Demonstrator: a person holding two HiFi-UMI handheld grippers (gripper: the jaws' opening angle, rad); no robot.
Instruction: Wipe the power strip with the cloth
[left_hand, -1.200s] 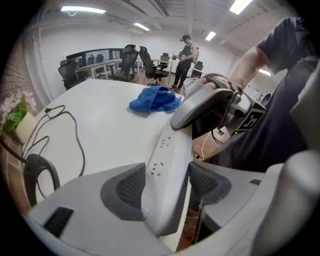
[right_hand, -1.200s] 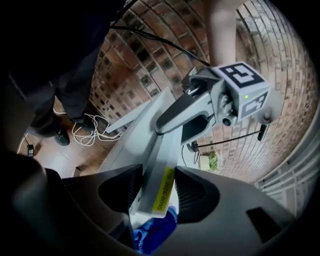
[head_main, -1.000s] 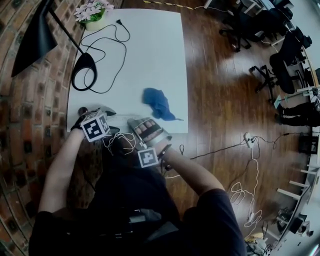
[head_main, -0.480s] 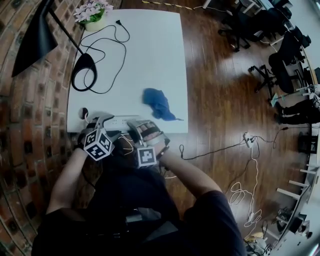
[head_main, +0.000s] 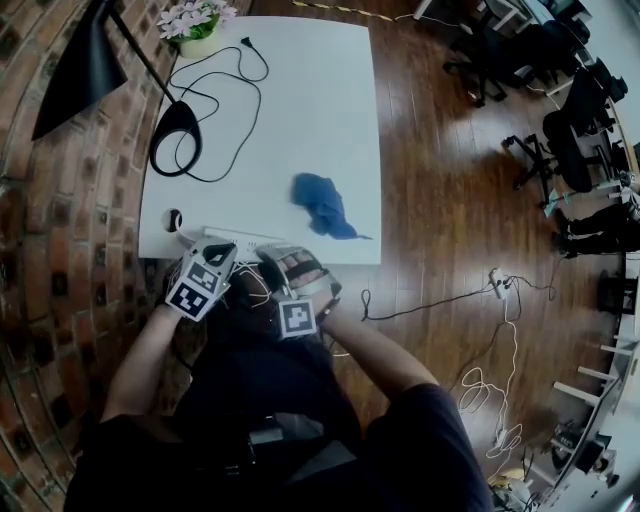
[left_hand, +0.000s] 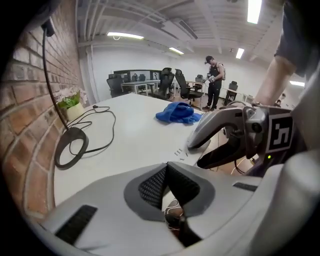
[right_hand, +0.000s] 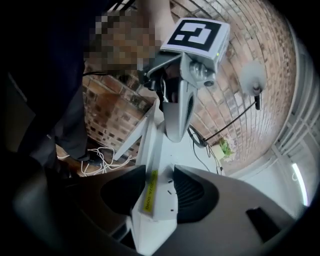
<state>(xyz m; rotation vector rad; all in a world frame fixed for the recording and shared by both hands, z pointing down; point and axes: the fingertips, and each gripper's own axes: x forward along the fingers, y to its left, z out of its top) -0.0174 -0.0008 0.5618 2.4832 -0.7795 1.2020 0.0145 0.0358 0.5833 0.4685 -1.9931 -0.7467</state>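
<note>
A white power strip (head_main: 240, 240) lies along the near edge of the white table (head_main: 300, 100). My right gripper (head_main: 288, 262) is shut on the strip's end (right_hand: 150, 220), which has a yellow label; its jaws have just been closing with the strip between them. My left gripper (head_main: 218, 252) has just closed and stands shut and empty, pads meeting (left_hand: 166, 182), its tip over the strip just left of the right gripper. I cannot tell whether it touches. The crumpled blue cloth (head_main: 322, 205) lies loose on the table beyond the right gripper, also visible in the left gripper view (left_hand: 177, 112).
A black lamp base (head_main: 175, 125) with a looping black cord sits at the table's left, a flower pot (head_main: 195, 25) at the far corner. A brick wall runs along the left. Cables and another power strip (head_main: 497, 280) lie on the wooden floor; office chairs stand at the right.
My left gripper has rolled and shifted toward the strip, and its jaws have gone from wide open to shut. The right gripper has edged slightly lower on the strip.
</note>
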